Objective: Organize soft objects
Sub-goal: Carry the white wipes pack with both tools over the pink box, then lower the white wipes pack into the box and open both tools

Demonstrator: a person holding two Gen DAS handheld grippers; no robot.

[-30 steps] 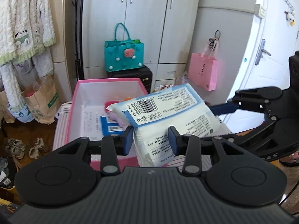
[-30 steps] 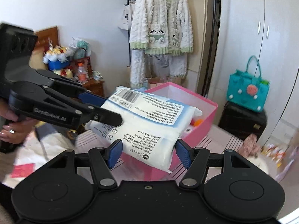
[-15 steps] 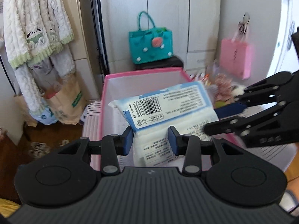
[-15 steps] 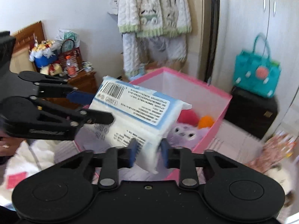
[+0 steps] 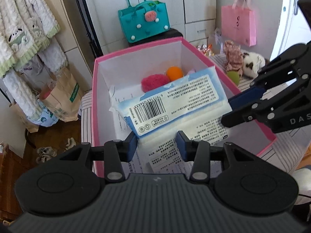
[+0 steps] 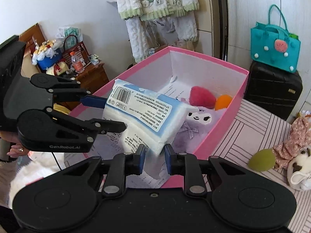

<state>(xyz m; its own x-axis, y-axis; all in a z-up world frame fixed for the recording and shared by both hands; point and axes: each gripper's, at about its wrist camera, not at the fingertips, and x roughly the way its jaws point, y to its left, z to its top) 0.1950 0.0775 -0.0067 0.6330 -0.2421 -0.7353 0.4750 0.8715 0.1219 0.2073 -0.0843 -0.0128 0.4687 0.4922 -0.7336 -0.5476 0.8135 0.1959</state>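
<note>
Hanging over the open pink-walled cardboard box (image 5: 93, 97), the soft white-and-blue plastic-wrapped pack with a barcode label (image 5: 175, 104) is carried between both tools, its lower part already below the rim. The left gripper (image 5: 157, 143) has its blue pads pressed on the pack's near end, the jaws having just eased slightly wider while the wrap is between them; the right gripper (image 6: 154, 153) has its jaws nearly closed, pinching a thin corner seam of the pack. Its long axis runs across the box from one gripper to the other, sloping so that the barcode end sits higher. Below and beyond it lie a purple plush toy with a white face (image 6: 196, 120), a fuzzy red ball (image 6: 202, 97) and an orange ball (image 6: 223, 101) at the far end, so the free floor is at the near end, straight under the pack. My judgement: lowering it nearly straight down would seat it flat, with the left gripper holding the bulkier end.
</note>
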